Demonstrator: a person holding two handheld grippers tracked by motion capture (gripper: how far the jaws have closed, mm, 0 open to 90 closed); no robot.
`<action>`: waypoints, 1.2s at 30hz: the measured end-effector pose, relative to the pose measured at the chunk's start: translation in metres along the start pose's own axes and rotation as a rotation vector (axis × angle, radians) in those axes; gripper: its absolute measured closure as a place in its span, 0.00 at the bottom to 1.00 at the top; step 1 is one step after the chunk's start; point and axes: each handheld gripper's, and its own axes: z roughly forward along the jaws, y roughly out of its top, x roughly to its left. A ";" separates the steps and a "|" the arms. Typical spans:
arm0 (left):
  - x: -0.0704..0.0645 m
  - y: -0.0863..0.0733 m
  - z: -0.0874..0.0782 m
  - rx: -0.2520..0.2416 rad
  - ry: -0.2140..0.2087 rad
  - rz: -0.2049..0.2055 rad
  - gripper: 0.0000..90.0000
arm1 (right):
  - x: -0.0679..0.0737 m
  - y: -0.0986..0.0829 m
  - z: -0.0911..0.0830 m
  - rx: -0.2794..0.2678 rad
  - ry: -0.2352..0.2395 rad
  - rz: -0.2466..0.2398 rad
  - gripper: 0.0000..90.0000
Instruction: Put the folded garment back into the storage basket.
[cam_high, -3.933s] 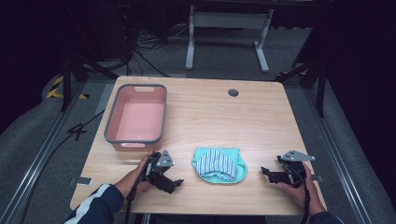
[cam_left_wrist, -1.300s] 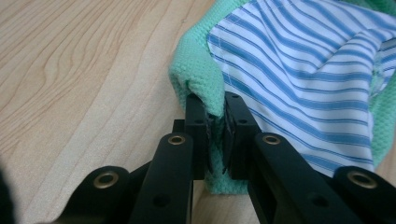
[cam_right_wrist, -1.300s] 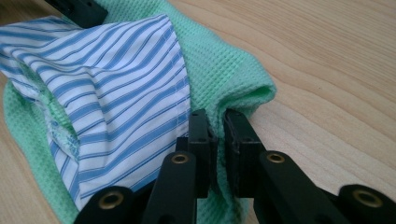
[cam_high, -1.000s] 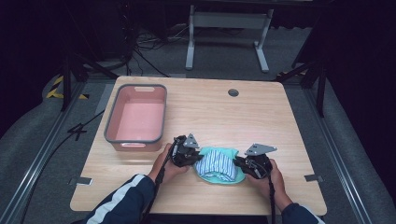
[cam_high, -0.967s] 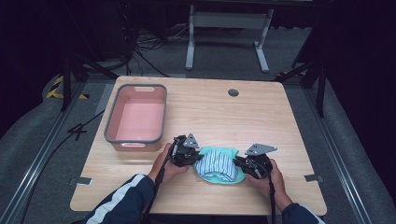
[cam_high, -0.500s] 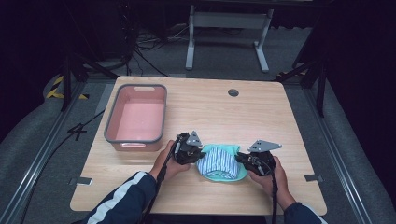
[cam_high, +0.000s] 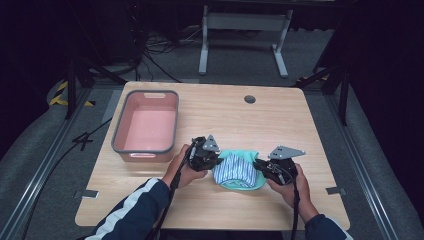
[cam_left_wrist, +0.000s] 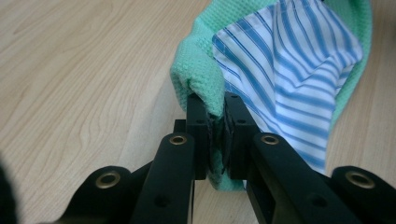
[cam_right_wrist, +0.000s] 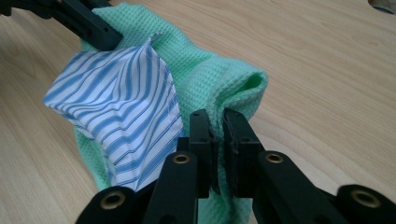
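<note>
A green waffle-weave cloth (cam_high: 243, 182) lies near the table's front edge with a blue-and-white striped cloth (cam_high: 234, 169) on top of it. My left gripper (cam_high: 212, 161) is shut on the green cloth's left edge (cam_left_wrist: 198, 81), which bunches up between the jaws. The striped cloth (cam_left_wrist: 289, 70) sits just beside that pinch. My right gripper (cam_high: 260, 167) is shut on the green cloth's right edge (cam_right_wrist: 233, 88), folded into a ridge between its jaws. The striped cloth (cam_right_wrist: 116, 107) lies to the left there, and the other gripper's jaw (cam_right_wrist: 91, 23) shows beyond it.
A pink bin (cam_high: 119, 135) with a grey rim stands empty at the table's left, just behind my left hand. A round cable hole (cam_high: 249, 99) is in the table's far side. The wooden table (cam_high: 300, 125) has bare room to the right and back.
Both grippers came in from the table's front corners to the cloth and closed on its left and right edges. In the last second the cloth's edges have lifted slightly.
</note>
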 end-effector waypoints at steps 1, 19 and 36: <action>0.001 0.001 -0.001 -0.003 0.003 0.001 0.92 | 0.000 0.002 0.000 -0.002 0.000 -0.004 0.92; 0.020 0.008 -0.046 -0.030 0.071 -0.005 0.92 | 0.010 0.046 0.002 -0.055 0.017 -0.048 0.92; 0.047 -0.001 -0.105 -0.080 0.181 -0.075 0.92 | 0.034 0.114 0.013 -0.116 0.069 -0.133 0.92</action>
